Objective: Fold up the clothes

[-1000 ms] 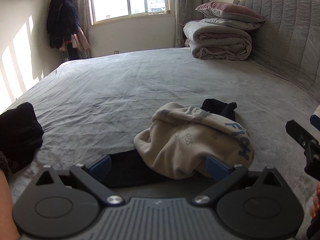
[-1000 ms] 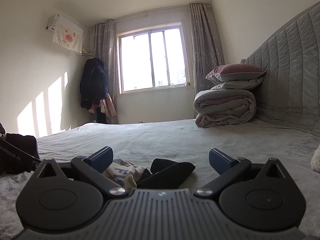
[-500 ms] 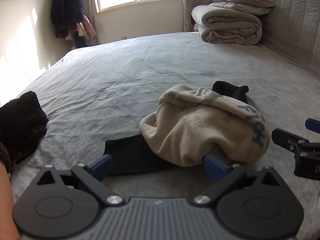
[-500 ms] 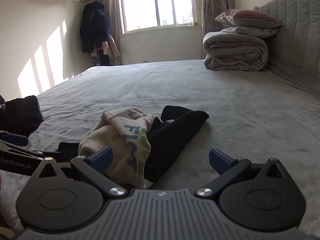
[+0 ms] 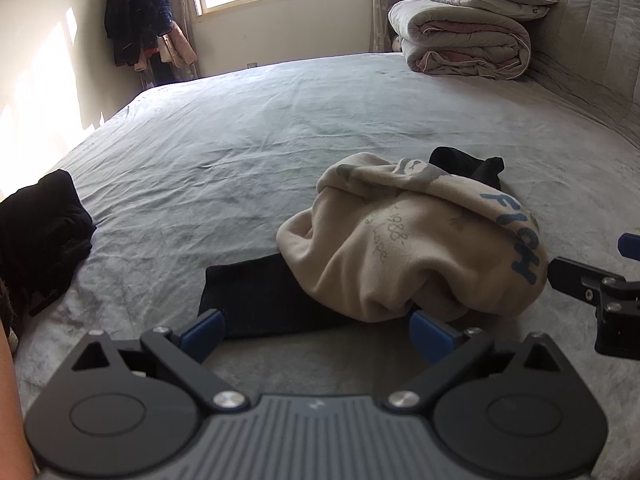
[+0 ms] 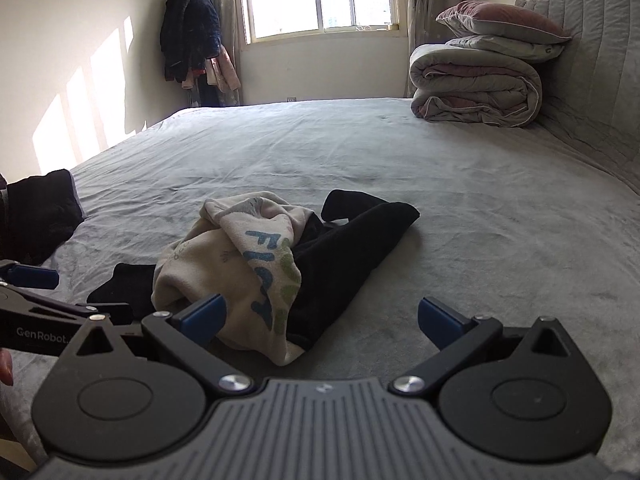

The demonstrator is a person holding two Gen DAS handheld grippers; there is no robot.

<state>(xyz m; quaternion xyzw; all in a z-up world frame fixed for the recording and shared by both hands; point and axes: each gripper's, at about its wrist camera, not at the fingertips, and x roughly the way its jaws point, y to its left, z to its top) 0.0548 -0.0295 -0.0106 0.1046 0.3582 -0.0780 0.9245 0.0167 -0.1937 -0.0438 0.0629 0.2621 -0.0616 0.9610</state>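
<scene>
Change since the earlier frames: both claws have dropped and tipped down toward the bed; the clothes sit larger in both views.

Item 1: cream fleece sweatshirt with blue lettering [image 5: 416,240], soft, nap-textured, bunched in a rounded heap just ahead of the left claw [image 5: 316,326], ahead and left of the right claw [image 6: 320,316].

Item 2: black knit garment [image 6: 344,248], limp, matte, lying under and beside the sweatshirt, one flat end reaching toward the left claw.

Item 3: grey plush bed cover [image 5: 240,152], lightly creased.

Item 4: dark bundled cloth [image 5: 36,236], far left of the left claw.

Claws: both spread wide, gripping nothing.

Step, as judged: approach to the heap. Next move calls for separating the sweatshirt from the black piece and spreading it flat.
</scene>
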